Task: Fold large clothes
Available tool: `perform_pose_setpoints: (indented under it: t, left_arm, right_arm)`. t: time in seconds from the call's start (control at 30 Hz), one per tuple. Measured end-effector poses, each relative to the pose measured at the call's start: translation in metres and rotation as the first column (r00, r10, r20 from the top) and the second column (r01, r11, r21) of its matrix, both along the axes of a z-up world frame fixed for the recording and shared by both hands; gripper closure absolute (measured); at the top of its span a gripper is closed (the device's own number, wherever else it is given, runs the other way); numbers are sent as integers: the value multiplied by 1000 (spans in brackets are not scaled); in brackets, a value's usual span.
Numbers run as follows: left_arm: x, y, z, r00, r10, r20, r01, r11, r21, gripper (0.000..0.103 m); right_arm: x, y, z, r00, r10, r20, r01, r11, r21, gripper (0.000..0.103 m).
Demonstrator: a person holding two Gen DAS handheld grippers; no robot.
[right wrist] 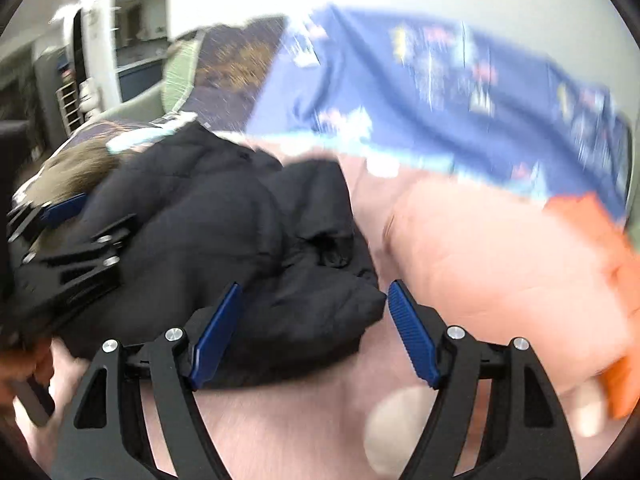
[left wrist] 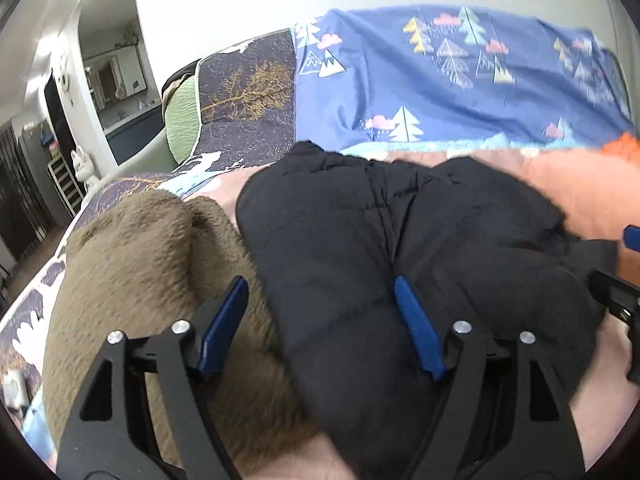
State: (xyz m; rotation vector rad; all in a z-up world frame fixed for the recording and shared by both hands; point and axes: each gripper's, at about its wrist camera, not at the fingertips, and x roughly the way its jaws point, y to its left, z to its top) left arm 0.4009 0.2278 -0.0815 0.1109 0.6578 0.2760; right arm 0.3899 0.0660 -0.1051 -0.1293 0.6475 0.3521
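- Closest to me, the left gripper [left wrist: 320, 312] with its ribbed blue pads has its jaws spread wide over the near edge of the bundle; one pad sits over brown fur, the other over black cloth, and neither pinches anything.
- The right gripper [right wrist: 314, 316] is just as wide, its jaws straddling the near right corner of the same bundle, pads clear of the fabric as far as the blurred view lets me judge.
- Under both lies the black quilted puffer jacket [left wrist: 400, 240], gathered into a thick, lumpy packet on the pink bedspread [right wrist: 280, 420]. I would say the main folds are made: no sleeve shows trailing out, though the right side is still rumpled and may want tidying.
- Touching it on the left is a brown fleecy garment [left wrist: 140, 260], heaped loose; that one looks unfolded, so work remains.
- To the right sits a peach-coloured soft pillow [right wrist: 500, 260], with an orange cloth [right wrist: 580, 208] beyond it.
- Farthest, a blue pillowcase printed with trees and mountains [left wrist: 460, 80] leans against the white wall.
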Motion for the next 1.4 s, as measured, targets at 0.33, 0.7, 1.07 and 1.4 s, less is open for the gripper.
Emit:
perform_pose_setpoints:
  t: [0.33,0.7,1.07,1.4]
  left_arm:
    - [-144,-25,67,986,-93,142,107,990,-96,7]
    - [-314,-115,125,947,-174,271,175,984,21,2]
    - [-420,-167,127,947,-186,263,200,979,-27,2]
    - [-459,-189,111,959,-172,224,194,977,-83,2]
  right_arm:
    - [-158,-87,47,994,52,94,-60,995,83,20]
    - [-347,-122,93,968,-32,248,4,994,113,4]
    - [-422,-155,90,975,-161,152,144,982,119,1]
    - [-450,-184,79,965,-234,119,212,963,169,1]
